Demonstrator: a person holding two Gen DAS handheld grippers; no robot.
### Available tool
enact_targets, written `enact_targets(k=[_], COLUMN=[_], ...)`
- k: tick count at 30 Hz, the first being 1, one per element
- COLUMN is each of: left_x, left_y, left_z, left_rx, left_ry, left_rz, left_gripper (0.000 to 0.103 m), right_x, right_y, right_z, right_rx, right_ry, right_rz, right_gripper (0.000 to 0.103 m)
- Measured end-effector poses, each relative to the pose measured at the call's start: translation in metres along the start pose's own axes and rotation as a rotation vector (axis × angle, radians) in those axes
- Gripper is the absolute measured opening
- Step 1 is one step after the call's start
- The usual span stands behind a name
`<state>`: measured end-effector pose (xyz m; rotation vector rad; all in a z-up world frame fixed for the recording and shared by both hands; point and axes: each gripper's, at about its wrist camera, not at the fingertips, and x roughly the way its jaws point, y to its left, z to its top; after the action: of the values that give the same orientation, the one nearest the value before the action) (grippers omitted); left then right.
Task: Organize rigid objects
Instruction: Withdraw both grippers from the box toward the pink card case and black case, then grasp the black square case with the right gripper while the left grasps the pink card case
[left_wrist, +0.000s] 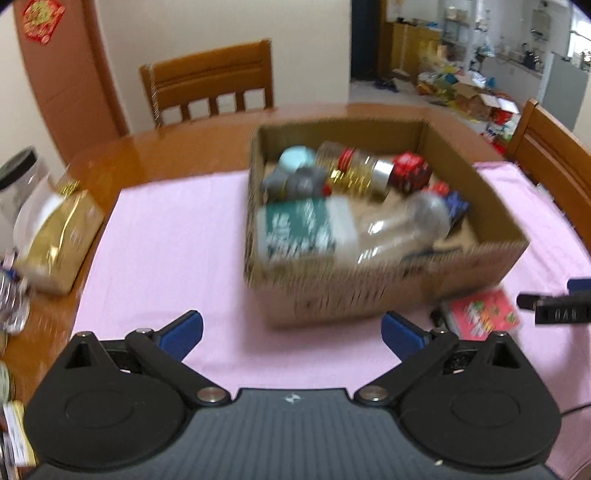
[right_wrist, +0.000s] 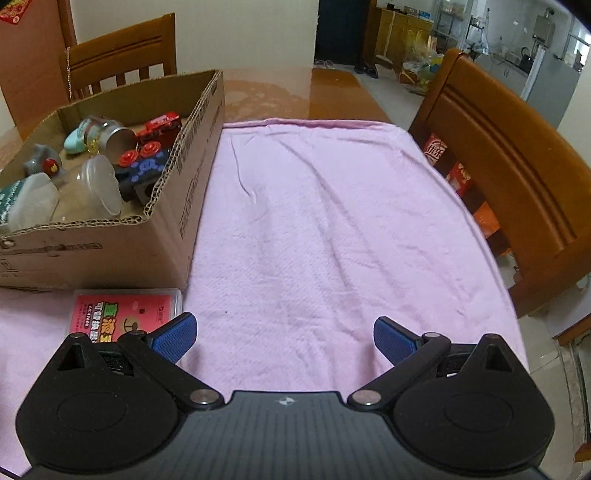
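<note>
Cardboard box (right_wrist: 110, 236) on pink cloth (right_wrist: 332, 221), bare cloth rightward to edge

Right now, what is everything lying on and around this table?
Brown cardboard box: one, on the cloth's left part in the right wrist view.
Clear plastic bottle with green label: one, lying in the box.
Glass jar with red band: one, in the box.
Red toy vehicle: one, in the box, far corner.
Blue and black toy with red wheels: one, in the box.
Pink flat packet: one, on the cloth before the box.
Pink cloth: one, covering the table.
Gold bag: one, left table edge.
Wooden chairs: two.
Left tool: open, empty.
Right tool: open, empty.
</note>
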<state>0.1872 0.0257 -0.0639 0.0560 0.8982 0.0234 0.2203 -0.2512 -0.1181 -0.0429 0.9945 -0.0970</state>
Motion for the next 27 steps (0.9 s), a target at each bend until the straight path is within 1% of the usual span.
enact_targets(k=[2,5,8,14,19,27], left_x=[0.003,0.003,0.002,0.000,0.000,-0.002], left_y=[0.002,0.008,0.012,0.017,0.025,0.036], left_z=[-0.008,-0.014,-0.014,-0.015,-0.017,-0.021], left_rx=[-0.002,-0.005,-0.019,-0.019,-0.026,-0.007], left_ry=[0.022,0.033,0.027,0.008,0.003,0.005], left_rz=[0.019,0.027,0.028,0.018,0.008,0.006], left_gripper=[0.102,0.102,0.102,0.102,0.102,0.102], right_x=[0.004,0.004,0.003,-0.004,-0.007,-0.007], right_y=[0.005,0.011,0.017,0.045,0.070,0.102], right_z=[0.000,0.001,0.002,0.002,0.000,-0.003], right_rx=[-0.024,-0.051,-0.063,-0.102,-0.156,-0.193], right_ry=[0.003,-0.003,0.002,-0.001,0.001,0.015], right_rz=[0.013,0.022,0.045,0.075,0.083,0.124], right_gripper=[0.103,0.103,0.103,0.103,0.103,0.103])
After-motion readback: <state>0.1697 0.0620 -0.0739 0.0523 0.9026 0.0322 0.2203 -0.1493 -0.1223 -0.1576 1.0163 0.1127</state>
